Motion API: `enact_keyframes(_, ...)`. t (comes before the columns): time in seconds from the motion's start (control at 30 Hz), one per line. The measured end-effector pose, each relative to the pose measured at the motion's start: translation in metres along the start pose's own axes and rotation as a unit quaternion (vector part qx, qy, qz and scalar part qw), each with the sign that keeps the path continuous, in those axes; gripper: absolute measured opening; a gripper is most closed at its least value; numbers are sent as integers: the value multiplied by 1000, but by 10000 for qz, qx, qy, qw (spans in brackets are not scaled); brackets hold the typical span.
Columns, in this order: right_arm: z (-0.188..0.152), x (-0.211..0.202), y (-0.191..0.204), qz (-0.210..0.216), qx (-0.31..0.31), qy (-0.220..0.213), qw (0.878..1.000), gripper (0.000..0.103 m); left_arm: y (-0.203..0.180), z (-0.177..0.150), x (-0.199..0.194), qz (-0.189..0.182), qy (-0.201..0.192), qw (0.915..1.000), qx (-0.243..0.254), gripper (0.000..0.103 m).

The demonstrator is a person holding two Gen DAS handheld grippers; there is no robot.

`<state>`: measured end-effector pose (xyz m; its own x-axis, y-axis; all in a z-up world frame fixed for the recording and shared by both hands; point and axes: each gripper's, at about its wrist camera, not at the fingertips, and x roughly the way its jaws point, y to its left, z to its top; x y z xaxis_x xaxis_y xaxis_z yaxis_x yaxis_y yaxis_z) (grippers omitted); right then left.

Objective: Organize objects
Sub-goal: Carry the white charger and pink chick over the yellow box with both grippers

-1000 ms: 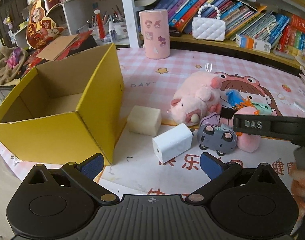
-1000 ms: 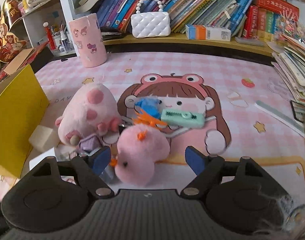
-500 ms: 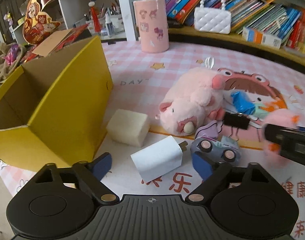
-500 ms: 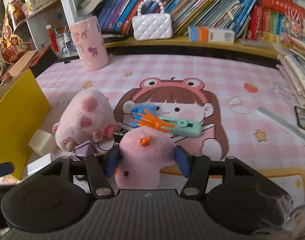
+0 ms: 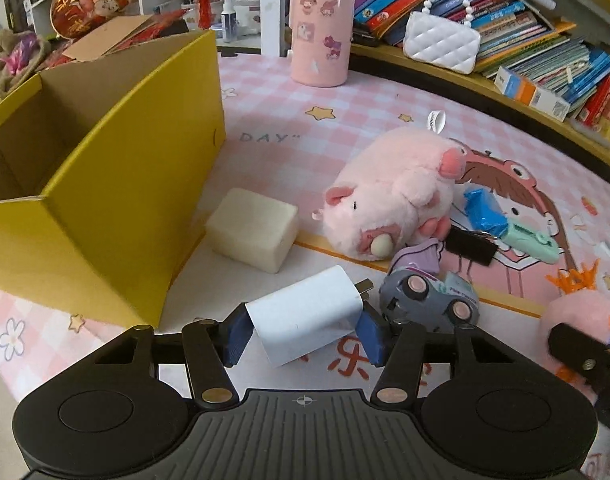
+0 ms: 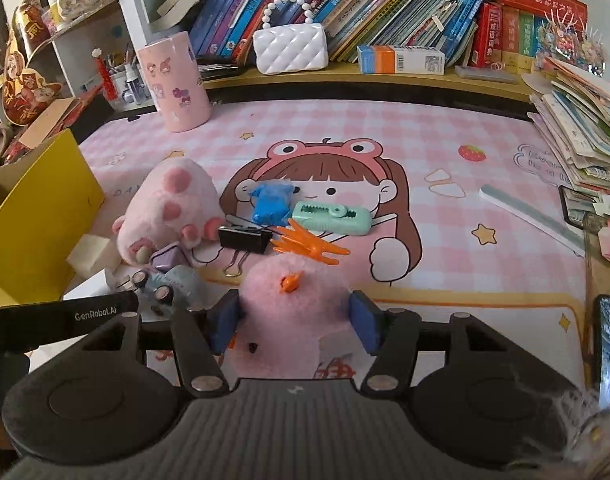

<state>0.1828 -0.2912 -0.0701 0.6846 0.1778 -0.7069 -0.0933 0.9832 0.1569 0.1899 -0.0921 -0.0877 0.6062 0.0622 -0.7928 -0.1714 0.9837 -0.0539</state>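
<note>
My left gripper (image 5: 303, 338) is shut on a white charger plug (image 5: 305, 322) on the mat, just right of the open yellow cardboard box (image 5: 117, 216). My right gripper (image 6: 291, 326) is shut on a small pink plush chick with an orange crest (image 6: 289, 316), held a little above the mat; it also shows in the left wrist view (image 5: 585, 312). A larger pink plush pig (image 5: 389, 196), a cream foam block (image 5: 253, 232), a grey toy car (image 5: 429, 300), a black binder clip (image 6: 243, 238), a blue wrapper (image 6: 271, 202) and a mint green clip (image 6: 331, 216) lie on the mat.
A pink cylindrical holder (image 5: 319, 32) and a white quilted handbag (image 6: 291, 48) stand at the back before a shelf of books (image 6: 385, 12). A stack of booklets (image 6: 577, 128) lies at the right. A pale ruler (image 6: 533, 218) lies beside it.
My left gripper moved down and forward and closed its fingers on the white charger. My right gripper closed on the pink chick and lifted it toward the near right.
</note>
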Motion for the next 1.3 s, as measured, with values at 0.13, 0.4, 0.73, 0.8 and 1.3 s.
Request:
enact_keyframes(0.13, -6, -8, 8, 68, -68, 1, 10000, 56, 8, 1, -22, -147, -133, 9998, 7, 55)
enact_keyframes(0.4, -24, -25, 35, 257, -321, 58, 9991, 57, 28, -7, -65, -347, -436, 9984, 123, 55)
enact_keyframes(0.73, -42, -41, 88, 365, -620, 111, 9973, 57, 74, -24, -92, -419, -597, 9973, 92, 55)
enact_keyframes(0.8, -45, -44, 102, 387, -684, 88, 9969, 57, 88, -26, -99, -440, -641, 9969, 90, 55)
enact_keyframes(1.3, -70, -80, 220, 446, -953, -241, 9942, 57, 199, -37, -140, -573, -973, 9936, 38, 55)
